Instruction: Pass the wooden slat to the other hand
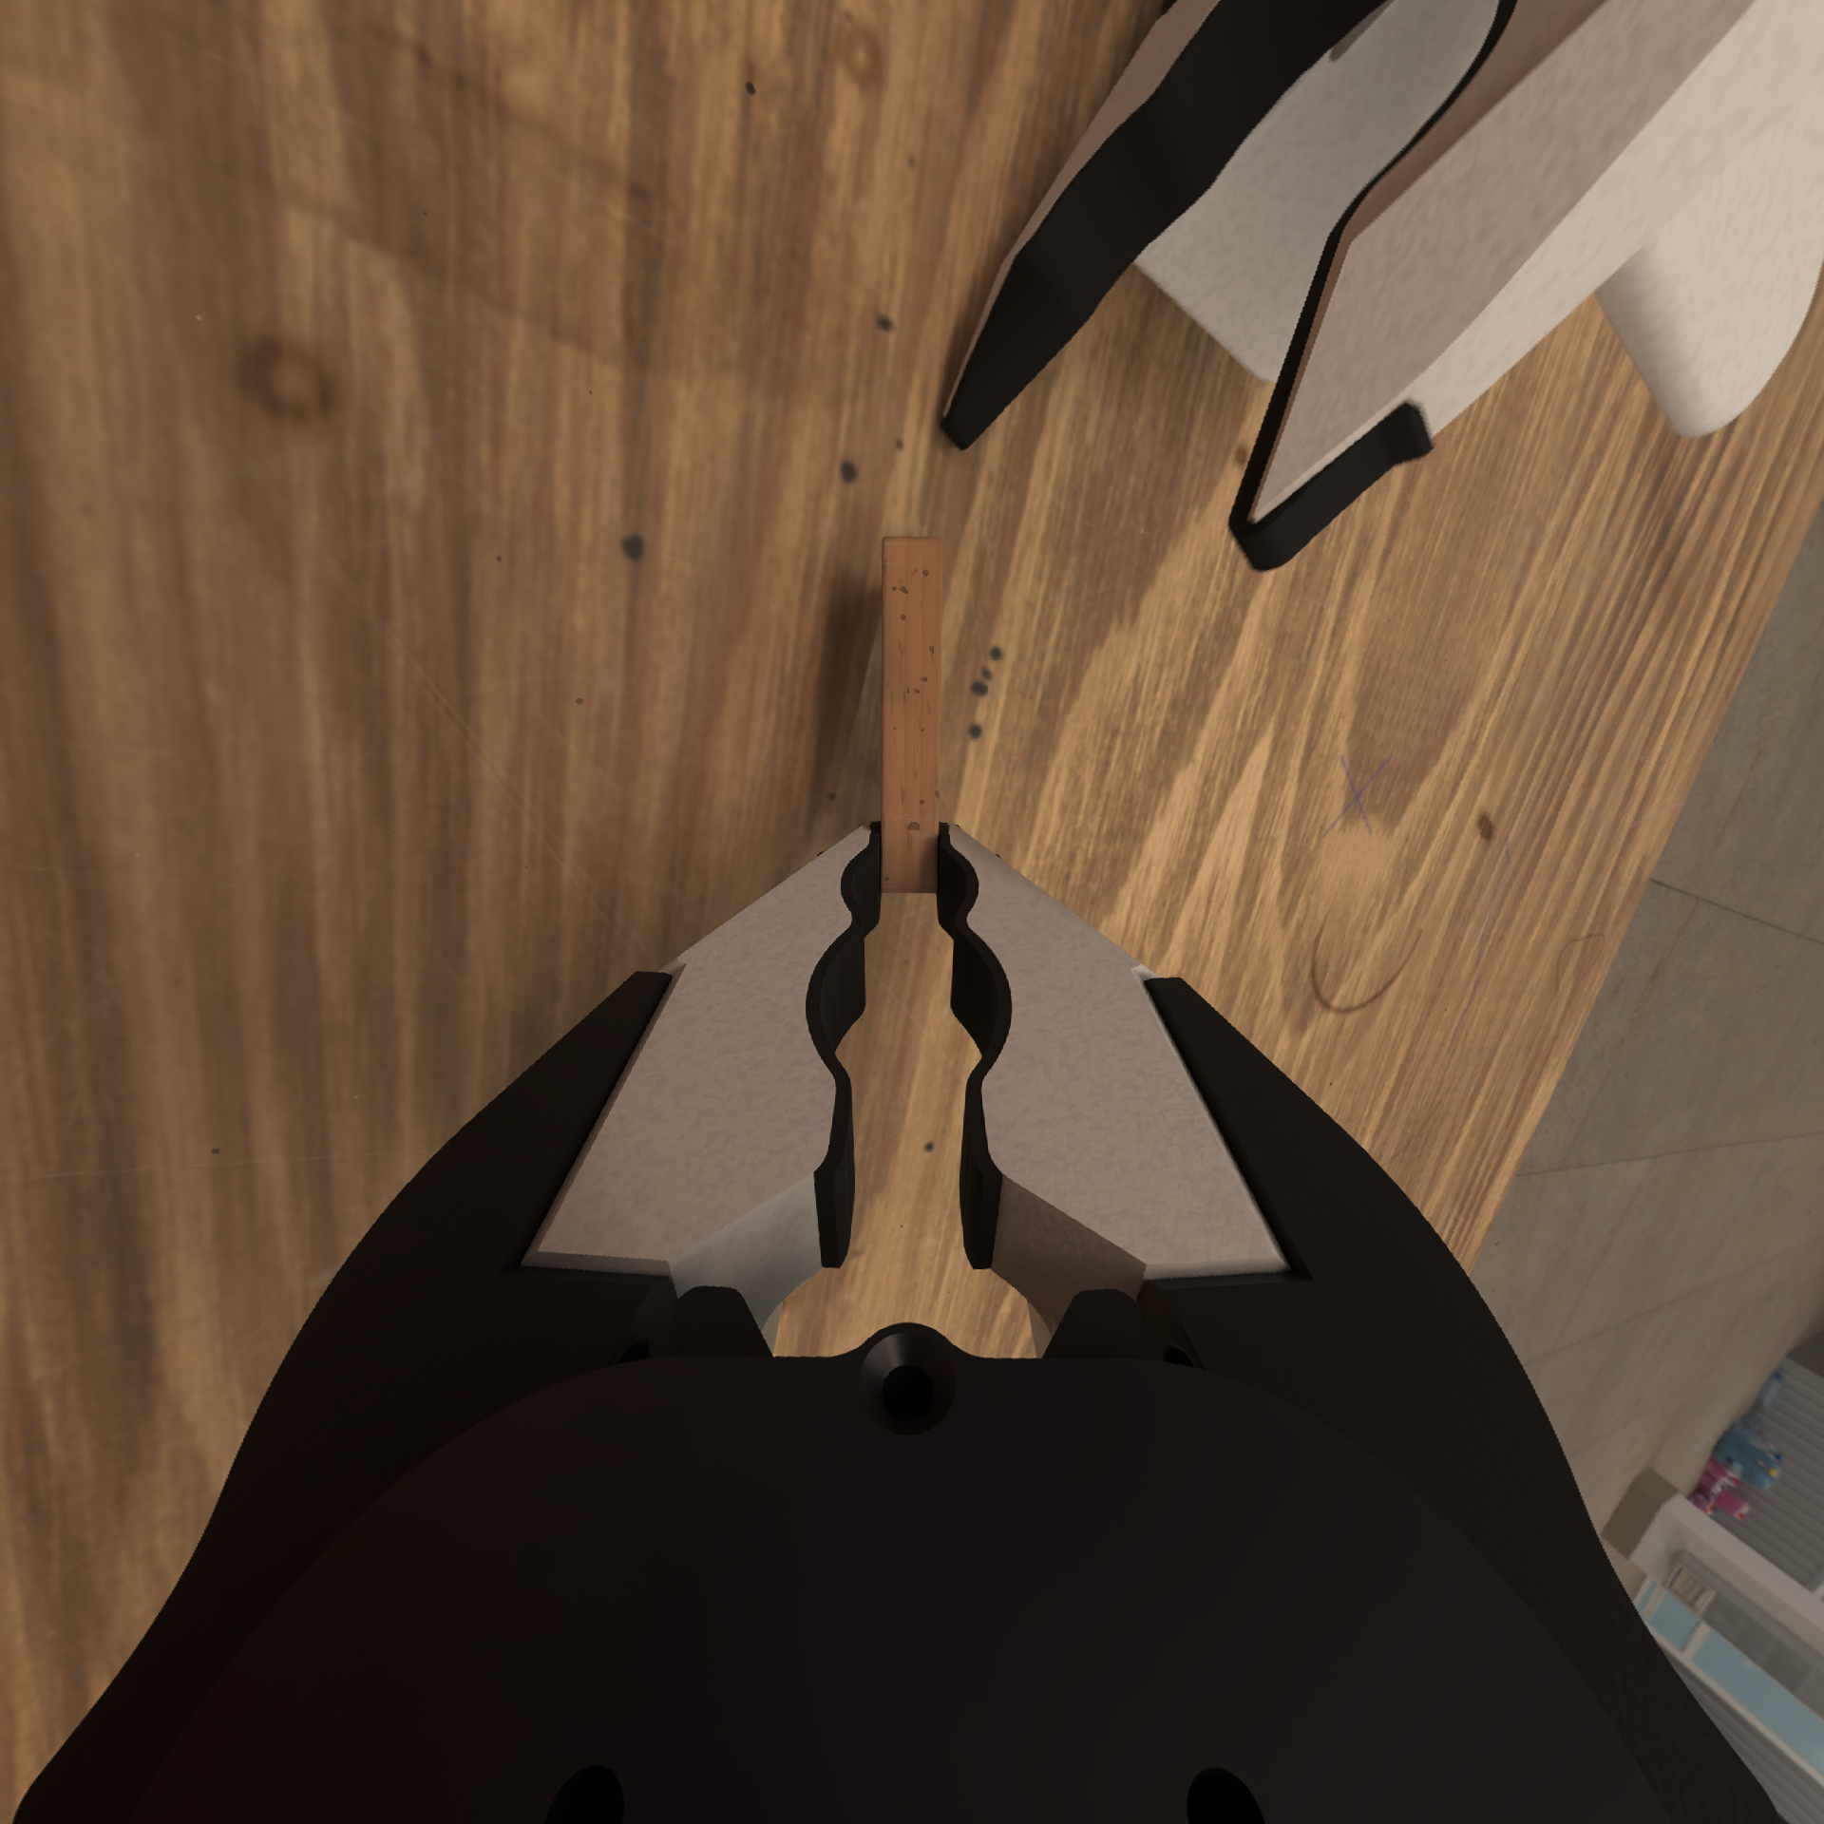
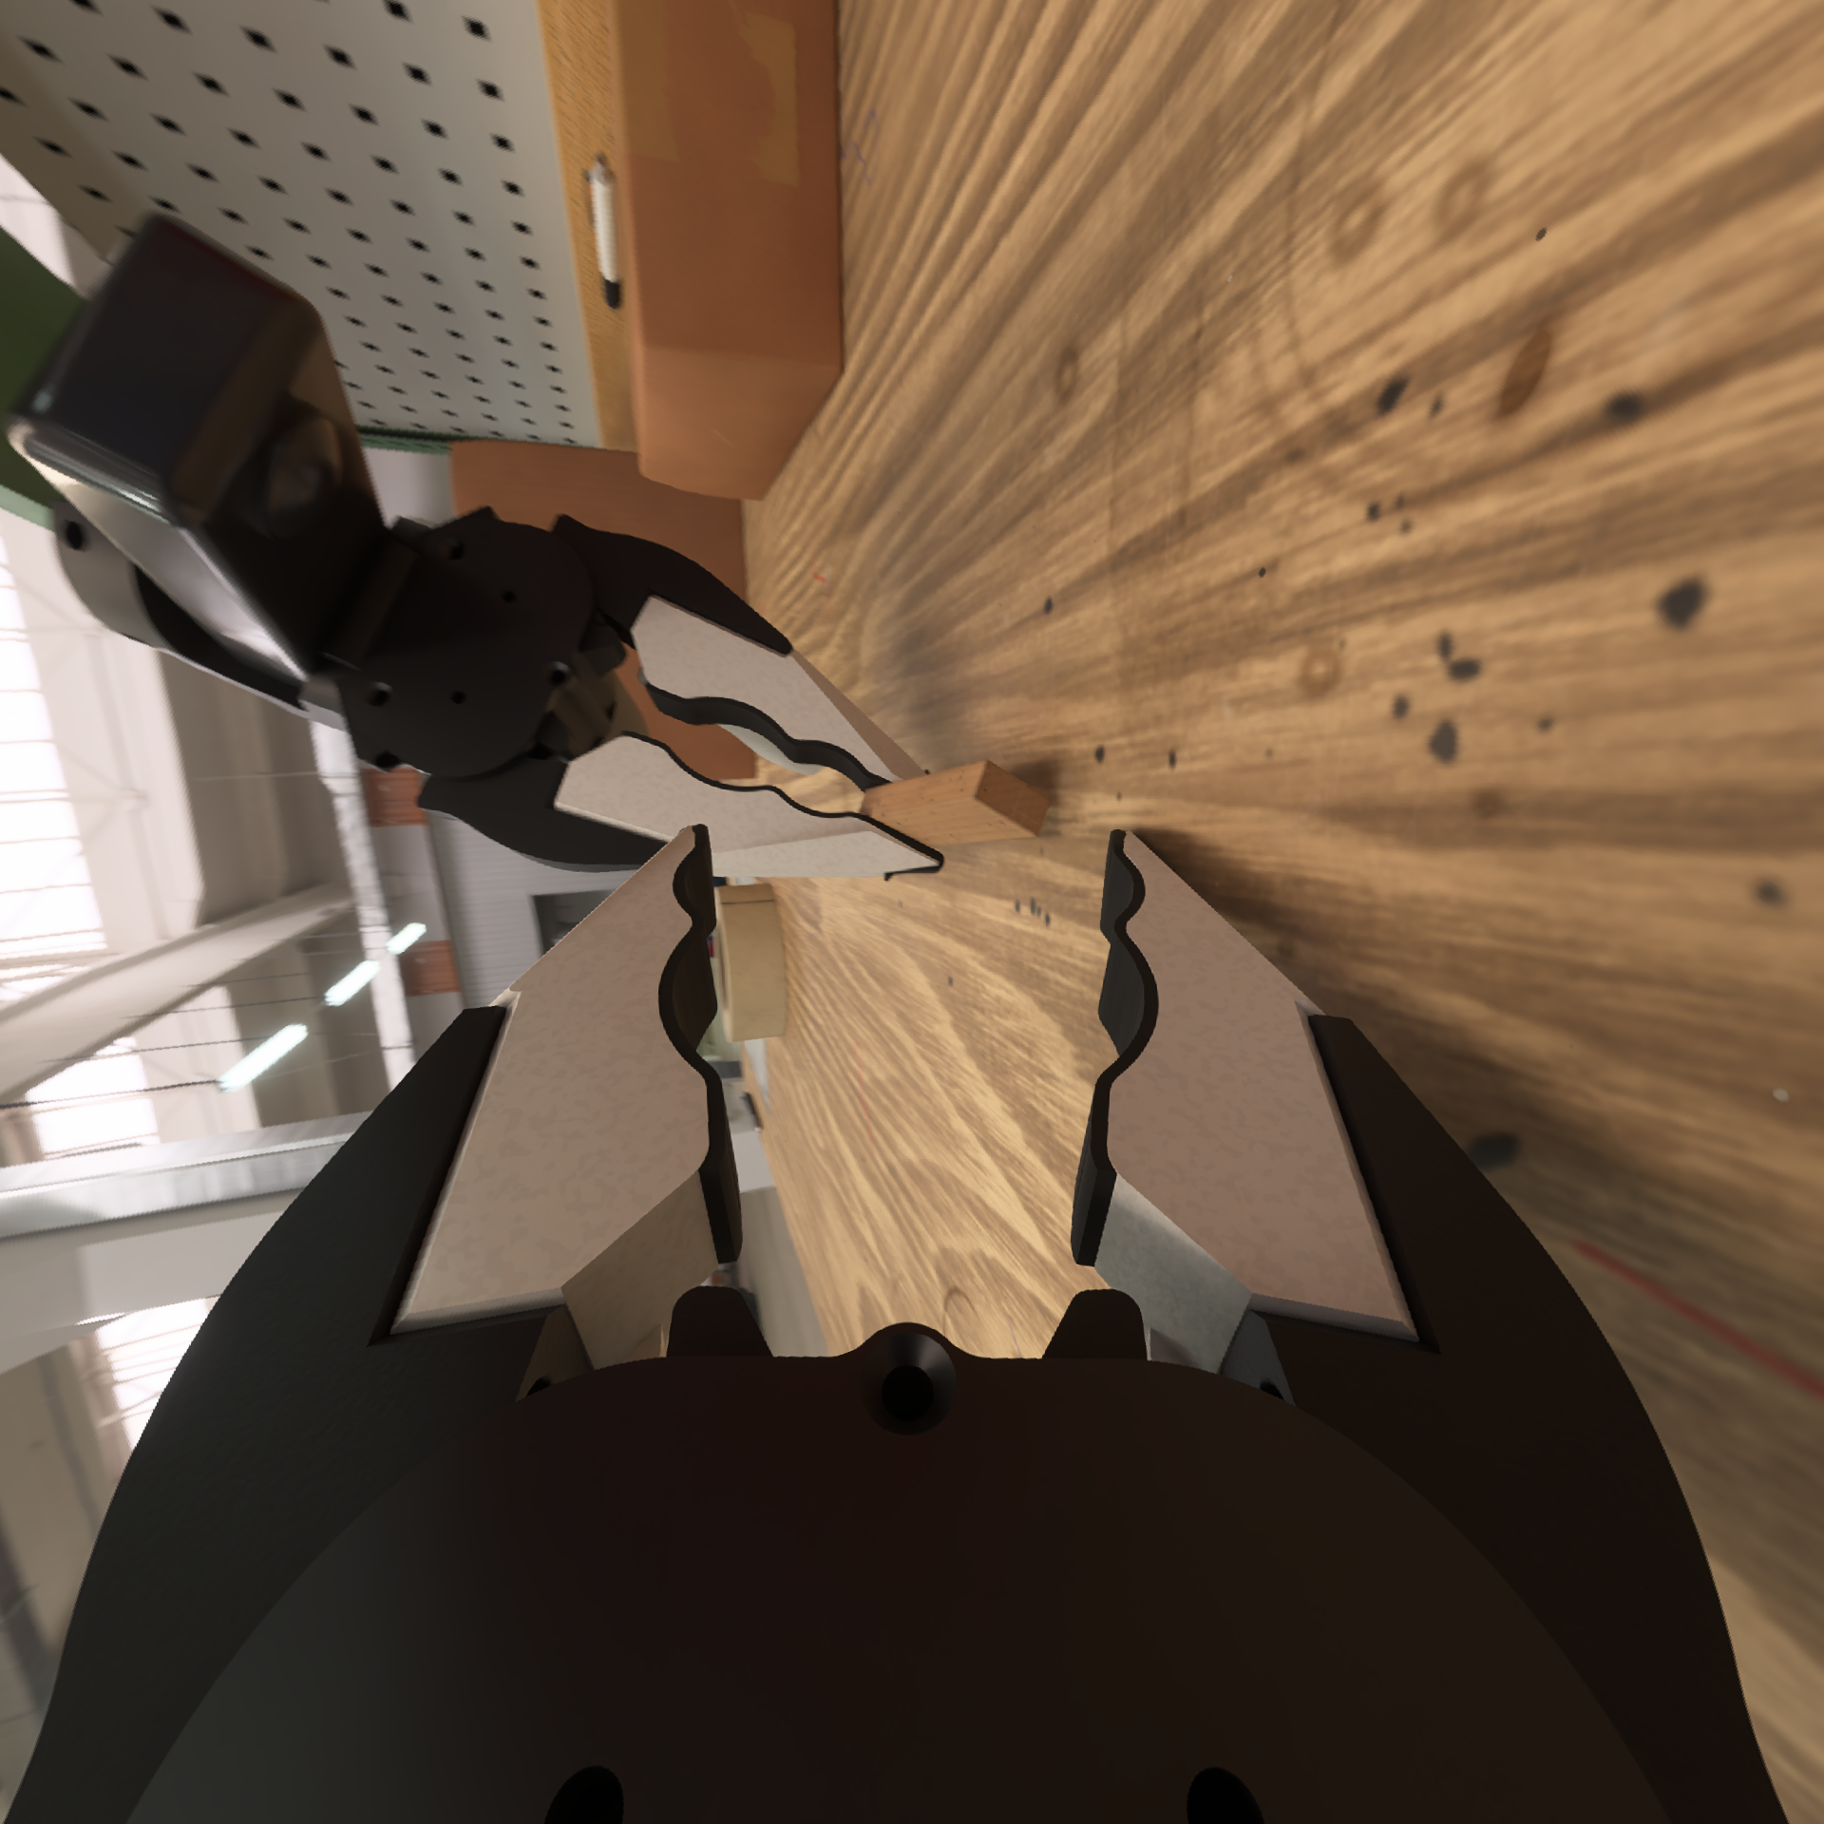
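The wooden slat [image 1: 909, 691] is a thin light-brown strip with dark specks. My left gripper [image 1: 909, 849] is shut on its near end, and the slat sticks out forward over the wooden table [image 1: 395, 691]. In the right wrist view the slat [image 2: 962, 801] shows as a short block held at the tips of the left gripper [image 2: 903, 824], close above the table [image 2: 1283, 494]. My right gripper [image 2: 908, 849] is open and empty, its tips just short of the slat. In the left wrist view the right gripper [image 1: 1115, 474] hangs open at the upper right, apart from the slat.
A brown cardboard box [image 2: 730, 247] with a white pen [image 2: 604, 232] on it stands at the table's far end by a white pegboard [image 2: 296, 197]. A roll of tape [image 2: 752, 972] lies near the table edge. The table edge [image 1: 1619, 888] drops to a grey floor at the right.
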